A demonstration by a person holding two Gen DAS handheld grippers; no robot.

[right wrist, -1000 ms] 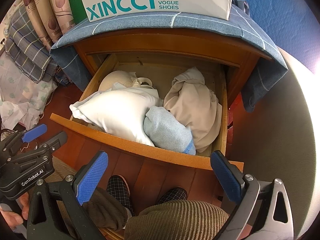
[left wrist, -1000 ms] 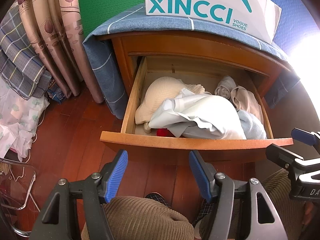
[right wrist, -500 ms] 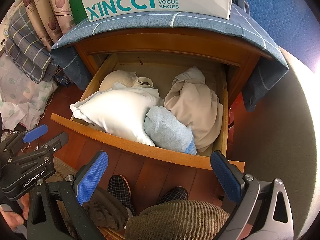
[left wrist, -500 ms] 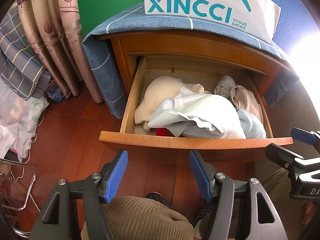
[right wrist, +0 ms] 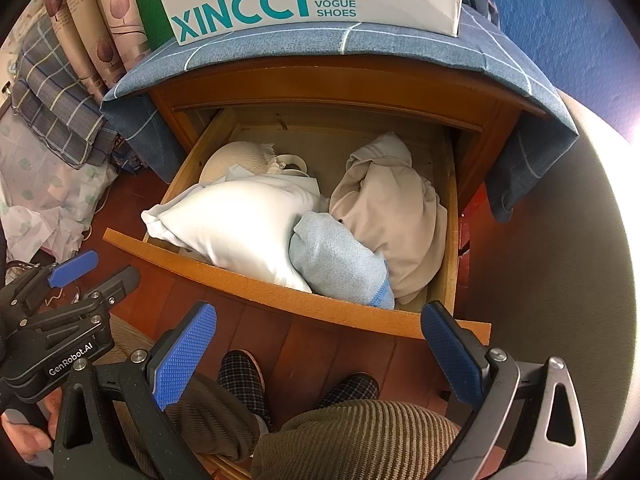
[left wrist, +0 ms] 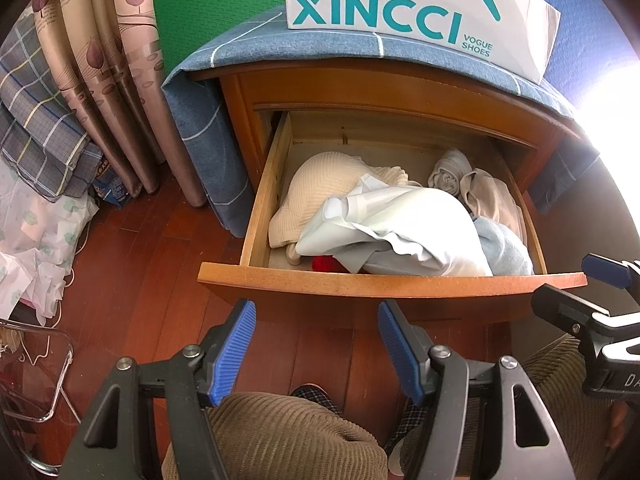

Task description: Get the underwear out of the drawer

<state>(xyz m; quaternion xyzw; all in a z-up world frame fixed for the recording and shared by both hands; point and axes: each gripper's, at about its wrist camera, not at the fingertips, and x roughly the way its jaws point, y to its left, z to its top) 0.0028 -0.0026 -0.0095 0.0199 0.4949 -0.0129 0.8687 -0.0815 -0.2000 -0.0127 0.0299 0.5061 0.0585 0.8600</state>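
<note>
Drawer (left wrist: 392, 280) pulled open, stuffed with underwear (left wrist: 400, 228): cream knit piece (left wrist: 320, 188) at 10 o'clock, pale bundle (right wrist: 244, 224) across the front, light blue piece (right wrist: 340, 264) at 4 o'clock, beige piece (right wrist: 396, 216) at 2 o'clock. Left gripper (left wrist: 316, 352) short of the drawer front, at 6 o'clock from the pile, pads (left wrist: 236, 352) wide apart, holding nothing. Right gripper (right wrist: 320, 360) likewise gaping and empty, before the front edge, clothes at its 12 o'clock. Well apart from the fabric, both. Shoebox (left wrist: 420, 12) on top
</note>
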